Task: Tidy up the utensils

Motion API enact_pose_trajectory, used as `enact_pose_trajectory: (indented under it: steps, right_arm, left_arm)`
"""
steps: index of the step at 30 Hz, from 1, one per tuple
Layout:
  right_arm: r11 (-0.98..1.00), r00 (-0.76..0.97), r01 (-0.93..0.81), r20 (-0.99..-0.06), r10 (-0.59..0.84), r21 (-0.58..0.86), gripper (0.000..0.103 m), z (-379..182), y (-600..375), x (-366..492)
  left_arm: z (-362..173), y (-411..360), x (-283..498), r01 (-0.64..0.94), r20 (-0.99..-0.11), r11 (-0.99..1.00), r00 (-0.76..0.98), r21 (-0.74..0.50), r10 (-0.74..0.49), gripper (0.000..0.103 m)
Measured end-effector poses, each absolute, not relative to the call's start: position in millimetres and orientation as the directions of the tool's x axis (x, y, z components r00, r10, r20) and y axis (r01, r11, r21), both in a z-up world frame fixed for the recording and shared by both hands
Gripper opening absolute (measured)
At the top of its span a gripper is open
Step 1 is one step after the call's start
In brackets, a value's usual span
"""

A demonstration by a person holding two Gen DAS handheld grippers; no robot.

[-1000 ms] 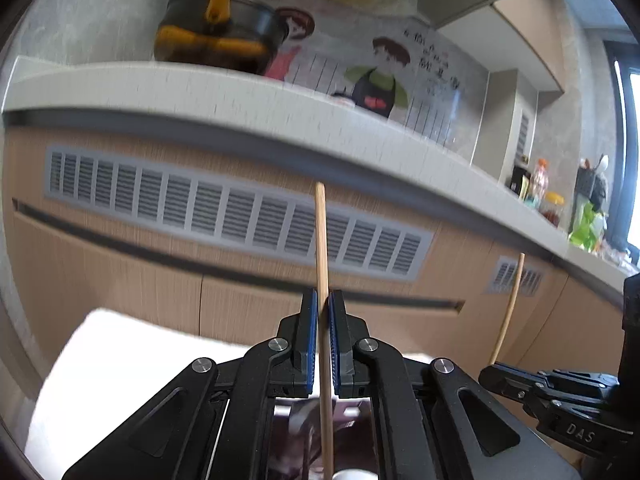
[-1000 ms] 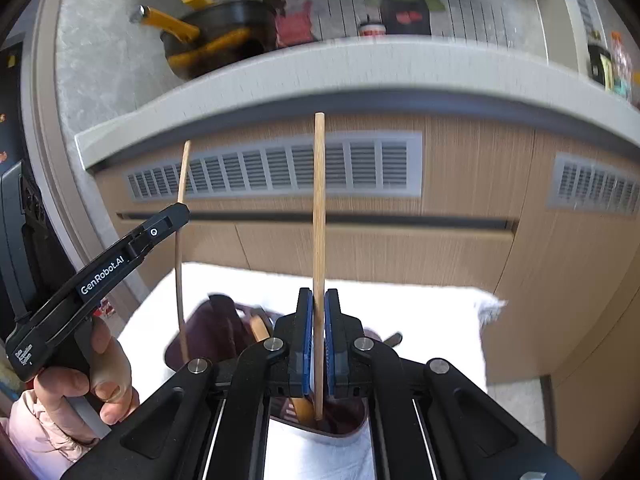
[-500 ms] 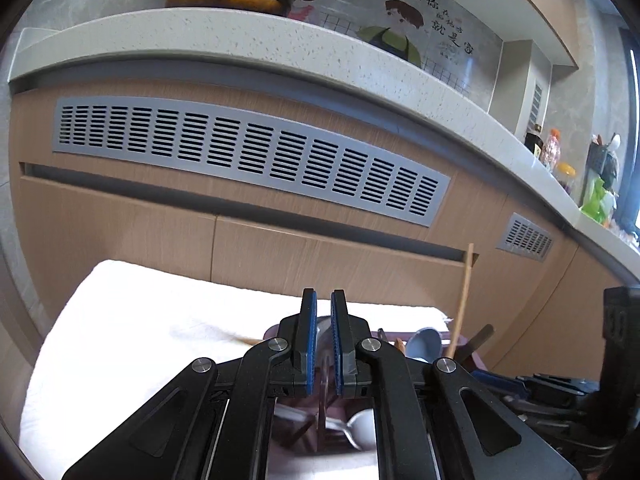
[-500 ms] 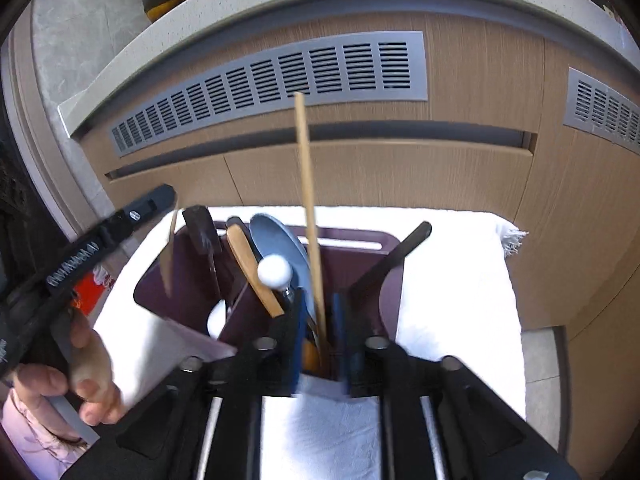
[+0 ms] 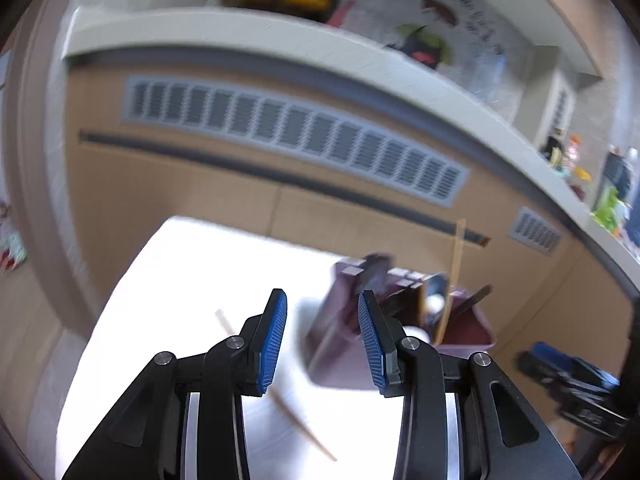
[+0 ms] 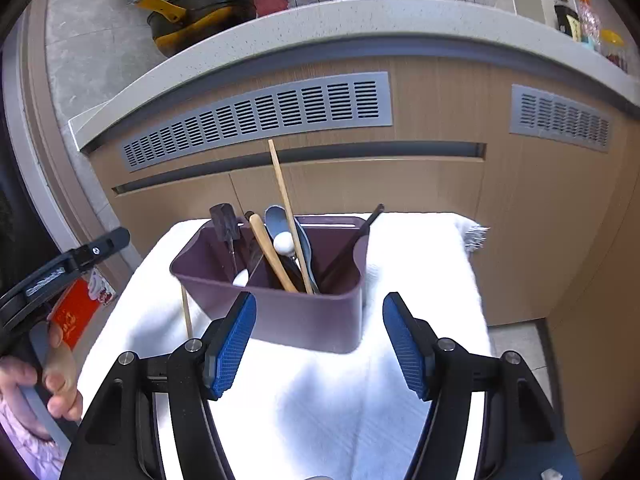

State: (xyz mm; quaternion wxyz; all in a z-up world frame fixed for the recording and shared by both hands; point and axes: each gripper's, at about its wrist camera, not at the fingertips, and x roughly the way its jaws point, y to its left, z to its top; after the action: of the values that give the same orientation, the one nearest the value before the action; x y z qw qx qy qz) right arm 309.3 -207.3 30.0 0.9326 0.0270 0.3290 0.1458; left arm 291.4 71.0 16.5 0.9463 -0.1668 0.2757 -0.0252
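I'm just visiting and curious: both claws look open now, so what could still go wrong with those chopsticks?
The loose wooden chopstick lies on the white towel, outside the dark purple plastic utensil holder, so it may get left out or roll away. The tall wooden chopstick leans well above the holder's rim; a passing claw could knock it. Both the left claw and right claw are open and close by.

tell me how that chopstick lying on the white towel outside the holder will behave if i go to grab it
The chopstick is thin, straight and wooden, so probably stiff and very light. It lies flat on the soft white towel, so the jaws may pinch cloth along with it. Being slim, it could roll or slip sideways when nudged, though the towel's nap should damp that.
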Motion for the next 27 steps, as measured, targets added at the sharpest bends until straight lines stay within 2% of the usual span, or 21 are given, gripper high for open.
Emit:
enact_pose_trajectory:
  steps: [8,10,14,15,17,18,20,21,23,25,27]
  right_arm:
    - [0.958,0.734,-0.269,-0.623,0.271,0.1,0.063,26.3,-206.5,288.9]
    - [0.957,0.727,-0.272,-0.629,0.275,0.103,0.063,23.4,-207.5,284.4]
    - [0.956,0.731,-0.282,-0.628,0.269,0.081,0.063,18.4,-211.0,263.5]
    - [0.958,0.736,-0.279,-0.625,0.261,0.072,0.064,17.2,-212.2,256.1]
    - [0.962,0.746,-0.266,-0.62,0.244,0.058,0.067,14.7,-214.6,239.9]
    - [0.964,0.752,-0.26,-0.614,0.239,0.057,0.068,14.3,-215.7,232.3]
    - [0.968,0.768,-0.248,-0.599,0.226,0.048,0.074,14.0,-215.7,214.9]
    - [0.97,0.781,-0.24,-0.587,0.214,0.034,0.08,13.9,-213.7,204.0]
    - [0.977,0.806,-0.214,-0.563,0.183,0.01,0.097,13.3,-209.3,187.0]
    - [0.984,0.832,-0.18,-0.536,0.143,-0.016,0.102,11.4,-204.2,168.8]
    - [0.987,0.845,-0.153,-0.525,0.103,-0.054,0.102,9.6,-198.4,152.3]
  left_arm:
    - [-34.9,87.3,313.2,-0.157,-0.725,0.923,0.67,-0.351,-0.162,0.039]
    - [-39.9,83.2,313.0,-0.153,-0.745,0.928,0.645,-0.34,-0.167,0.039]
    - [-27.1,62.3,271.6,-0.058,-0.669,0.961,0.729,-0.271,-0.145,0.041]
    - [-23.3,58.4,258.8,-0.039,-0.645,0.963,0.75,-0.265,-0.147,0.046]
    - [-12.9,46.8,223.2,0.012,-0.578,0.97,0.802,-0.242,-0.154,0.063]
    - [-7.6,41.3,207.0,0.033,-0.547,0.975,0.823,-0.222,-0.153,0.065]
    - [3.7,27.9,172.7,0.072,-0.493,0.984,0.858,-0.161,-0.144,0.075]
    - [7.8,23.2,158.9,0.078,-0.477,0.988,0.868,-0.134,-0.133,0.078]
    - [12.3,14.6,131.9,0.078,-0.442,0.993,0.89,-0.092,-0.111,0.091]
    - [14.9,6.5,115.2,0.066,-0.419,0.996,0.904,-0.052,-0.082,0.098]
    - [16.8,0.9,98.4,0.05,-0.411,0.998,0.91,-0.024,-0.055,0.101]
